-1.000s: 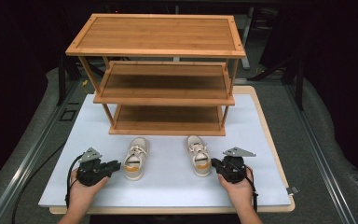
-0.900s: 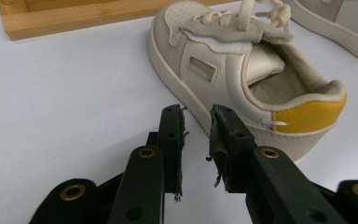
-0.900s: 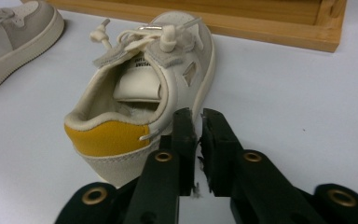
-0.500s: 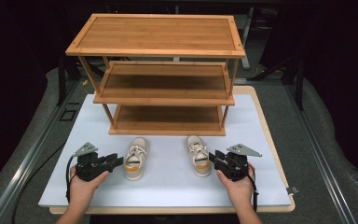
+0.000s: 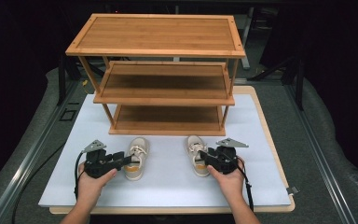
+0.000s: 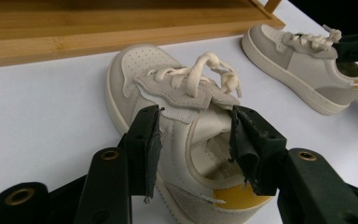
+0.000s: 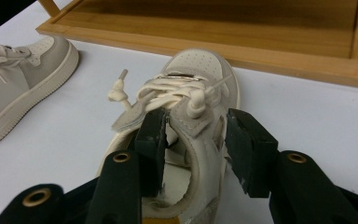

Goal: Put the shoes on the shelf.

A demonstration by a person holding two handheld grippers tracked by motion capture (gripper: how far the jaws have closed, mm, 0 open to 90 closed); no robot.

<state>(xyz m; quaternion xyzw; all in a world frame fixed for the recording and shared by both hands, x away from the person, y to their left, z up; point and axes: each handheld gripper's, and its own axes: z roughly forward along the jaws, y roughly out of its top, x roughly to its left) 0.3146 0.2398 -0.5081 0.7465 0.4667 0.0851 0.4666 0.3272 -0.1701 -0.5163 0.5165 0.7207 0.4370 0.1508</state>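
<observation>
Two small beige sneakers with yellow heel patches stand toes toward the rack on a white board (image 5: 168,189). My left gripper (image 5: 122,161) (image 6: 196,142) is at the heel of the left sneaker (image 5: 136,156) (image 6: 177,88). Its jaws have just been opening and stand apart on either side of the collar and tongue. My right gripper (image 5: 204,157) (image 7: 200,149) is at the right sneaker (image 5: 194,148) (image 7: 200,70). Its jaws have also just been opening: one is inside the shoe's mouth, the other outside the side wall, and neither presses on it.
A three-tier wooden shoe rack (image 5: 168,100) stands just behind the sneakers, its lowest shelf at board level. The board's wooden edge (image 5: 279,154) runs along the right. Grey padded floor and dark surroundings lie beyond. A person's hands (image 5: 91,186) come in from the bottom.
Both grippers' jaws have spread wider around their sneakers. The right gripper shifted slightly left and forward toward its shoe. The sneakers stay where they were.
</observation>
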